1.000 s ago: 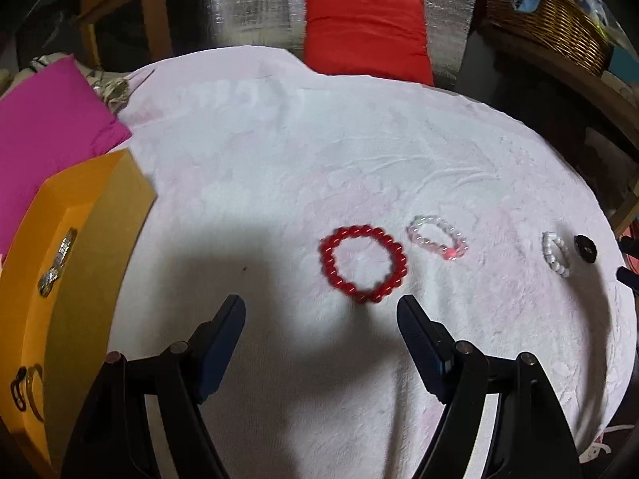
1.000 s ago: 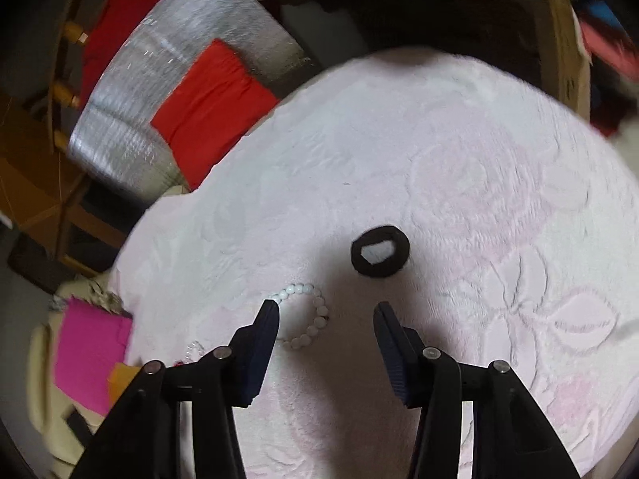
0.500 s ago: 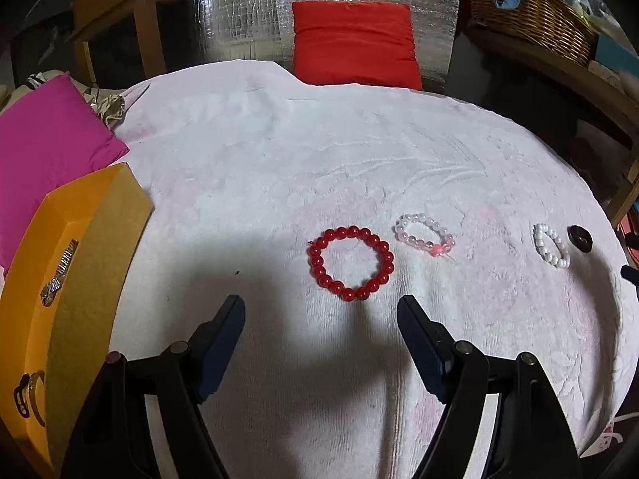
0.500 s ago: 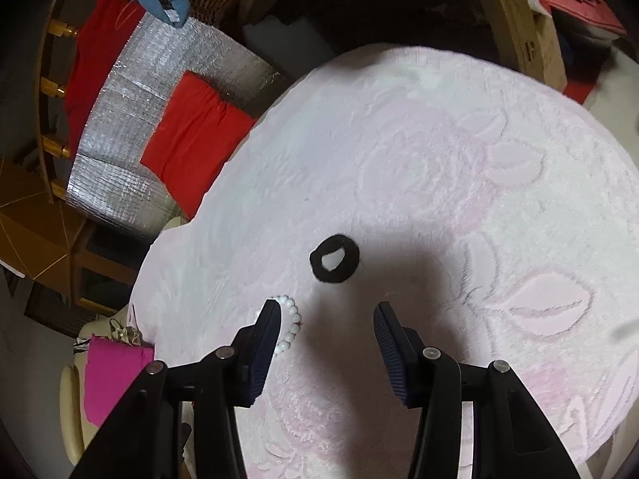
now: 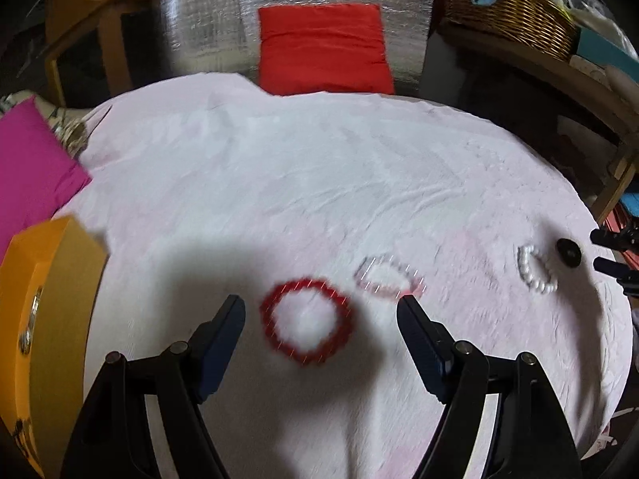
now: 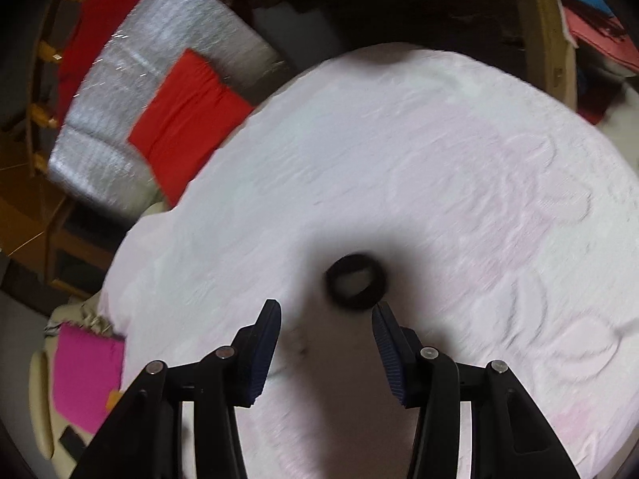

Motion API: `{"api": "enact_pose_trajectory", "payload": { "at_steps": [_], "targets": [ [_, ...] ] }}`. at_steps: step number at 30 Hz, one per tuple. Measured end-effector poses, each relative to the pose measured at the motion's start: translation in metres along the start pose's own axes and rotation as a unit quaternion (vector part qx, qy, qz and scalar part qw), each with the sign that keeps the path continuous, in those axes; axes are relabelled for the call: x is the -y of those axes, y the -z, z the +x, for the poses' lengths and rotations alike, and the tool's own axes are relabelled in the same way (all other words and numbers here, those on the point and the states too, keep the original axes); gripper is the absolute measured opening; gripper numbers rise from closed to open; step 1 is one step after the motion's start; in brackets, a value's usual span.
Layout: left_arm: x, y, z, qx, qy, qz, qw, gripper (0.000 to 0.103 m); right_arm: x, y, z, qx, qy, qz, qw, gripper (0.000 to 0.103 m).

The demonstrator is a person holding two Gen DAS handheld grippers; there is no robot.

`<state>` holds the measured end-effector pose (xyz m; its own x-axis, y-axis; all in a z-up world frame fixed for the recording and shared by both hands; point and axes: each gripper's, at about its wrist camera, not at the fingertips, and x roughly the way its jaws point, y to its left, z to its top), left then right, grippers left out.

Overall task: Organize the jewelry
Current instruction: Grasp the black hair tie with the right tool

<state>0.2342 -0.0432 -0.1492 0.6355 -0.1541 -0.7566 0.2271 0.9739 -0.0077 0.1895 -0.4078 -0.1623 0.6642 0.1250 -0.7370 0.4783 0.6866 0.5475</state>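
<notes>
Jewelry on the pink-white cloth (image 5: 319, 183), left to right: orange box (image 5: 44, 319) at left edge, red bead bracelet (image 5: 306, 321) between the wide-open, empty left claw (image 5: 321, 311), pale pink bracelet (image 5: 389, 277), white bead bracelet (image 5: 535, 267), black ring (image 5: 569, 252) near right edge. Only the left view shows the bracelets. Right claw (image 6: 325, 313) open, empty, just short of the black ring (image 6: 356, 287).

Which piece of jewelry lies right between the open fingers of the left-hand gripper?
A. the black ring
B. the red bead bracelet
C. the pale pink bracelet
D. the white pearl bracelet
B: in the left wrist view the red bead bracelet lies flat on the cloth between the open fingers of the left gripper; the other pieces lie farther right.
</notes>
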Motion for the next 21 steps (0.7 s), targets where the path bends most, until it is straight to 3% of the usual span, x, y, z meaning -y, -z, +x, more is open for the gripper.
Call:
{"api": "enact_pose_trajectory", "payload": {
  "at_steps": [7, 13, 17, 21],
  "targets": [
    [0.014, -0.005, 0.014, -0.005, 0.026, 0.028, 0.9993, 0.079, 0.003, -0.014, 0.015, 0.001, 0.025, 0.001, 1.000, 0.051],
    [0.018, -0.008, 0.012, 0.007, 0.051, 0.061, 0.9968, 0.078, 0.008, -0.022, 0.033, -0.010, 0.048, 0.004, 0.999, 0.039],
    [0.022, -0.013, 0.019, 0.000, 0.083, 0.063, 0.9946, 0.062, 0.002, -0.022, 0.035, -0.004, 0.055, -0.005, 0.998, 0.038],
    [0.030, -0.013, 0.024, -0.003, 0.088, 0.075, 0.9933, 0.061, -0.008, -0.017, 0.042, 0.002, 0.069, -0.023, 0.997, 0.034]
  ]
}}
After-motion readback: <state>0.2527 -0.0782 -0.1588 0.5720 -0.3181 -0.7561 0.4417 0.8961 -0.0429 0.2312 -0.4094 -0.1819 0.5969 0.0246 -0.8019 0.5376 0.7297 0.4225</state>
